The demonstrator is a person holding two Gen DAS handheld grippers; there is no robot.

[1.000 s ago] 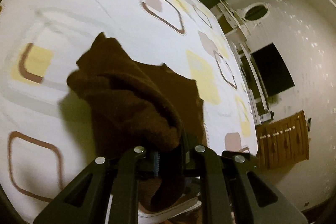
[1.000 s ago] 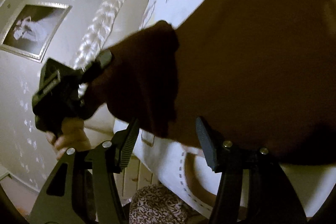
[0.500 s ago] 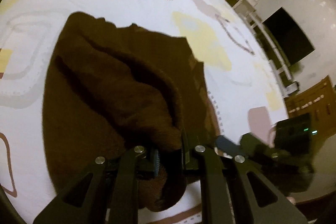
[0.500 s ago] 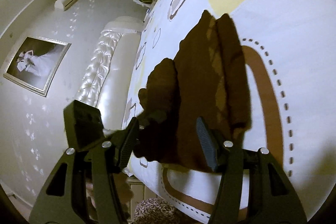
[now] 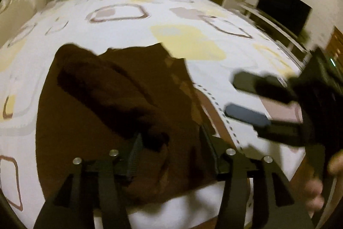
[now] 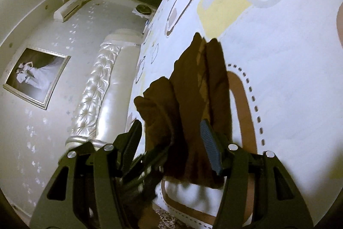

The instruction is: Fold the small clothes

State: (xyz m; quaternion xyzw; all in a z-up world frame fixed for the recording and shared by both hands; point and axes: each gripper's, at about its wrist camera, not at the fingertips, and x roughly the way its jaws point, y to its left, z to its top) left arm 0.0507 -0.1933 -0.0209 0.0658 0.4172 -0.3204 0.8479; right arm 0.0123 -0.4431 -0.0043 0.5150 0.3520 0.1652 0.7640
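Left gripper (image 5: 171, 143), jaws spread wide, straddles the near edge of a dark brown fleecy garment (image 5: 111, 104) without clamping it. Right gripper (image 6: 171, 138), also released, frames the same brown cloth (image 6: 199, 96) between its parted fingers; in the left wrist view the right gripper (image 5: 253, 100) shows blurred just beside the garment's right edge. Garment lies partly folded, a thick rolled flap across its flat lower layer, near the edge of a bed with a white cover (image 5: 193, 20) printed with yellow and brown rounded squares. Beyond: tufted pearl-white headboard (image 6: 96, 87), framed wedding photograph (image 6: 36, 76), wall air conditioner (image 6: 68, 9).
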